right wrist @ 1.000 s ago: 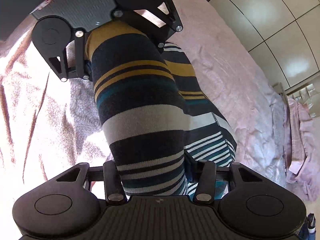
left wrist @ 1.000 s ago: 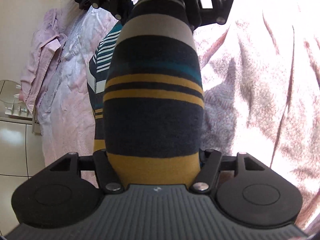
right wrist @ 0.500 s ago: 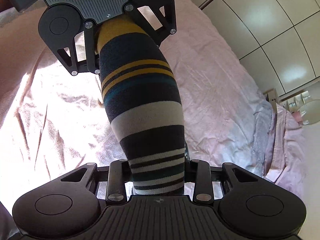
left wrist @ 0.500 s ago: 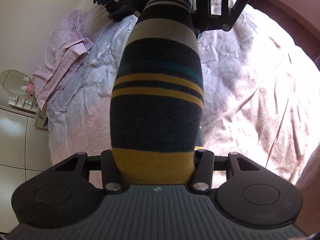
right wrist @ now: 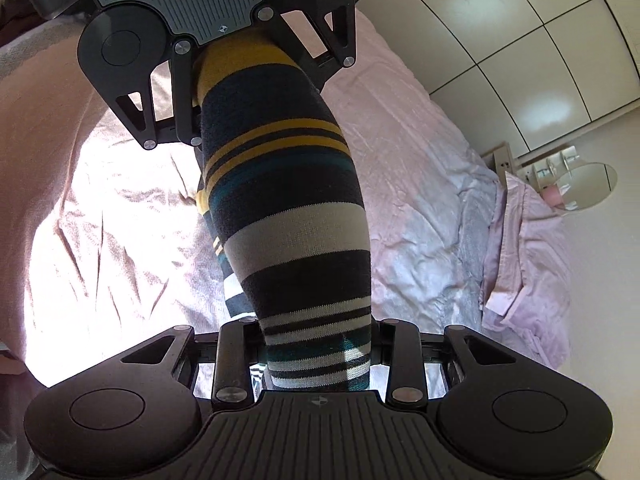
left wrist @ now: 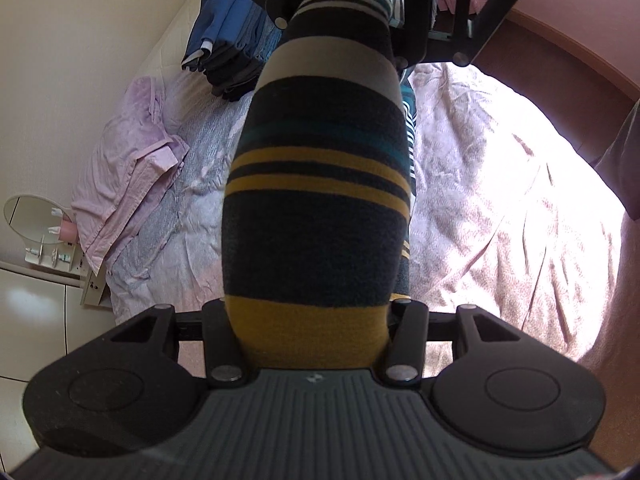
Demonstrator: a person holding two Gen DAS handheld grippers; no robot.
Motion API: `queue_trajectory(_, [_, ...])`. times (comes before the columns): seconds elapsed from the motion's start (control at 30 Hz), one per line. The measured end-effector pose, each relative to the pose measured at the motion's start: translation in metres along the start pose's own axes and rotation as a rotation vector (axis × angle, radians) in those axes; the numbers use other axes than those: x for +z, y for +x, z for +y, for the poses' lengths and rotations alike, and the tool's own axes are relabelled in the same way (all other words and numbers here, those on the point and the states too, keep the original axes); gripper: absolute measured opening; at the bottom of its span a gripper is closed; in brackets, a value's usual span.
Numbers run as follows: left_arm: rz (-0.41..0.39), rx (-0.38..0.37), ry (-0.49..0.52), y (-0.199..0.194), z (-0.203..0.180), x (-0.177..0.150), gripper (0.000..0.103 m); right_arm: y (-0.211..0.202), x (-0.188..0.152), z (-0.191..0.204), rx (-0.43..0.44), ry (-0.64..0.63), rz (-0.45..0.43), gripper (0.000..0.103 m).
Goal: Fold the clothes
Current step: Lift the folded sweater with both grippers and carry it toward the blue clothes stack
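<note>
A striped garment in navy, mustard, teal and white bands hangs stretched between my two grippers, well above the pink bed. My left gripper is shut on its mustard end. The right gripper is shut on the end with thin white and teal stripes. Each gripper appears in the other's view: the right gripper at the top of the left wrist view, the left gripper at the top of the right wrist view. More of the striped garment hangs down below the taut band.
The pink bedspread lies below. A folded pile of blue and dark clothes sits at the bed's far end. A lilac shirt lies at the bed's edge near a round mirror. White wardrobe doors line one side.
Both grippers have risen with the striped garment, lifting it off the bed. More of the bed and room now shows, including the folded pile.
</note>
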State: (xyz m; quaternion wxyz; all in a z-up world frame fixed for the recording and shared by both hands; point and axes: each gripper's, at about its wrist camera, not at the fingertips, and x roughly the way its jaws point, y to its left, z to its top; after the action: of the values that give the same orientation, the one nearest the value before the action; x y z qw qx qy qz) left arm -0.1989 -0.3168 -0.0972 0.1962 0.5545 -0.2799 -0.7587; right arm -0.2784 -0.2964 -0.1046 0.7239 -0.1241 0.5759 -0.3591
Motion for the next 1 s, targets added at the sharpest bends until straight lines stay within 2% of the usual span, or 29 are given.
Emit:
queue_trajectory(0.27, [-0.060,-0.005,0.074,0.005,0.002,0.046,0.045,-0.027,-0.036,-0.009,-0.051,0.070,0.058,0.034])
queue_trajectory(0.5, [-0.059,-0.014,0.118,0.027,0.011,0.105,0.045,-0.037,-0.085,-0.030,-0.061,0.120,0.063,0.034])
queue_trajectory(0.87, [-0.065,-0.025,0.152,0.076,0.042,0.246,0.045,-0.054,-0.212,-0.101,-0.046,0.162,0.056,0.034])
queue_trajectory(1.0, [-0.115,0.021,0.179,0.086,0.067,0.295,0.045,-0.071,-0.261,-0.139,-0.083,0.174,0.072,0.034])
